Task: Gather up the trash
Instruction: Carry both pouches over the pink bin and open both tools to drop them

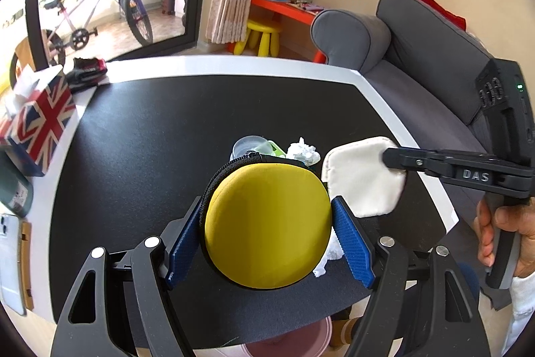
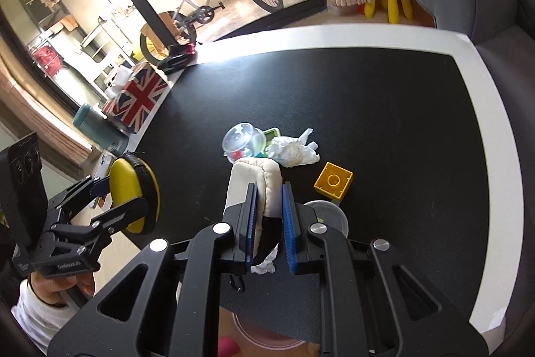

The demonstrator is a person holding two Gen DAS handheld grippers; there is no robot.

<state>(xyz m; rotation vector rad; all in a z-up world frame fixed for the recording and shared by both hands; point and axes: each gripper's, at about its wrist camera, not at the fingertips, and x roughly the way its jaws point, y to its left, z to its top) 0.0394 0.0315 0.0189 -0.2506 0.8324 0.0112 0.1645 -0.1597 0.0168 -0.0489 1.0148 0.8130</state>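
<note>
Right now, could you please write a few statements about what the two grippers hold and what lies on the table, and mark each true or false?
1. The left gripper is shut on the yellow round case. True.
2. The right gripper is open and holds nothing. False: it grips the white padded pouch.
3. A yellow toy block lies on the black mat. True.
4. The crumpled tissue sits on the sofa. False: it lies on the mat.
</note>
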